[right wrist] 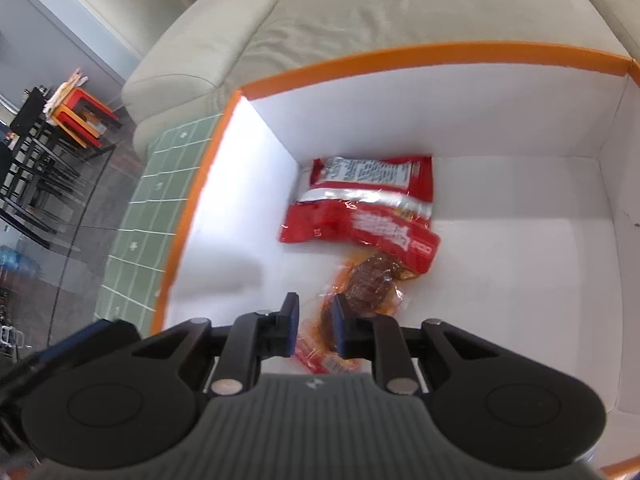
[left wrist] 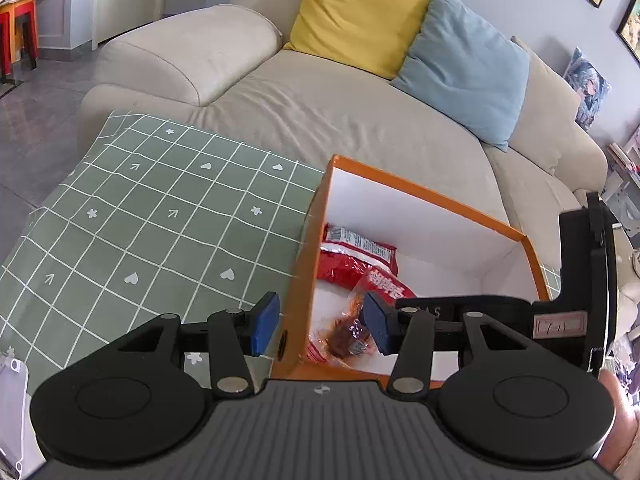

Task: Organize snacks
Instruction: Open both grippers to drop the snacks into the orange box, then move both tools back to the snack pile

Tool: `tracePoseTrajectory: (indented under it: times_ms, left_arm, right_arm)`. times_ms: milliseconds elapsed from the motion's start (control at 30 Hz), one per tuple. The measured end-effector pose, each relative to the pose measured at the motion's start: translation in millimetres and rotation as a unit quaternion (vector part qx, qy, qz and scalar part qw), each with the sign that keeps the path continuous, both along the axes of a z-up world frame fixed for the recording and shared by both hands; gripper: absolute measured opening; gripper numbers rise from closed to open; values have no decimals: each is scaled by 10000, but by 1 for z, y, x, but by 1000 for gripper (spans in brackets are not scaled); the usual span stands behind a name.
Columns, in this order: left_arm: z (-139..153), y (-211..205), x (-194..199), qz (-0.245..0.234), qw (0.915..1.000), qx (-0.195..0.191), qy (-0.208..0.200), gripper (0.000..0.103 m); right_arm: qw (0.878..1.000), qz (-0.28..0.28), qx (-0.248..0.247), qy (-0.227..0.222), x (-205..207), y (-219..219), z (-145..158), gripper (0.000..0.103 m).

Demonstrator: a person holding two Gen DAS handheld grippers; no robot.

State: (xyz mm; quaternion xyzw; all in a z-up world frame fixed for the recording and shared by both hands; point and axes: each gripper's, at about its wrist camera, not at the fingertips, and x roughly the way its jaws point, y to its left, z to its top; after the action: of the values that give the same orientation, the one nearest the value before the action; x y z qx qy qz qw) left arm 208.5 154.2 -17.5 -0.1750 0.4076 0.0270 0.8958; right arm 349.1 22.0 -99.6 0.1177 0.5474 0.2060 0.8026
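An orange box with white inner walls stands on a green checked cloth. On its floor lie a red snack packet and a clear packet of brown snack, which partly overlaps the red one. My right gripper is down inside the box with its blue pads slightly apart. The near end of the clear packet lies between and below them, and I see no pinch on it. My left gripper stands open, straddling the box's near left wall with nothing held.
A cream sofa with a yellow cushion and a blue cushion sits just behind the table. The right gripper's black housing crosses the box's right side. Red and orange stools stand on the dark floor.
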Motion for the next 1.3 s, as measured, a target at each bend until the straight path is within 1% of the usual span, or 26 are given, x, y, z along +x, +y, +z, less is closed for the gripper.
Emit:
tracePoseTrajectory:
  times_ms: [200, 300, 367, 400, 467, 500, 533, 667, 733, 800, 933, 1067, 1133, 1200, 1300]
  left_arm:
    - [6, -8, -13, -90, 9999, 123, -17, 57]
    - [10, -13, -23, -154, 9997, 193, -52, 57]
    - [13, -16, -31, -213, 9995, 224, -79, 57]
    - [15, -18, -36, -239, 9993, 262, -104, 57]
    - [20, -23, -45, -270, 9989, 361, -163, 57]
    - [22, -26, -49, -299, 9986, 388, -200, 57]
    - [24, -29, -54, -338, 9984, 399, -233, 57]
    - [30, -43, -76, -540, 9966, 527, -336, 57]
    - [30, -52, -87, -654, 9952, 631, -370, 57]
    - [28, -59, -98, -750, 9944, 655, -366, 57]
    - [17, -69, -116, -857, 9936, 683, -268, 57]
    - [1, -76, -128, -957, 9922, 798, 8, 59]
    - [-10, -80, -135, -1024, 9906, 886, 178, 62]
    - [-19, -81, -142, -1027, 9896, 944, 351, 69]
    - [-33, -78, -150, -1048, 9879, 993, 570, 76]
  right_arm:
    - [9996, 76, -192, -185, -10, -2, 15, 18]
    - [9984, 152, -376, -404, -21, -5, 27, 19]
    - [9973, 207, -413, -563, -32, -13, 36, 20]
    - [9968, 218, -396, -662, -38, -18, 42, 20]
    - [9949, 221, -385, -907, -53, -29, 55, 24]
    - [9938, 218, -396, -1017, -59, -31, 59, 29]
    - [9926, 213, -396, -1130, -67, -36, 65, 30]
    - [9875, 152, -366, -1525, -102, -58, 83, 30]
    - [9846, 118, -342, -1708, -120, -70, 89, 33]
    - [9822, 49, -337, -1846, -136, -83, 92, 36]
    - [9798, -100, -409, -1956, -168, -104, 88, 38]
    - [9814, -180, -438, -1860, -194, -120, 76, 40]
    - [9821, -196, -482, -1809, -206, -125, 67, 43]
    - [9833, -195, -505, -1739, -219, -128, 57, 45]
    - [9849, -83, -576, -1629, -233, -127, 43, 47]
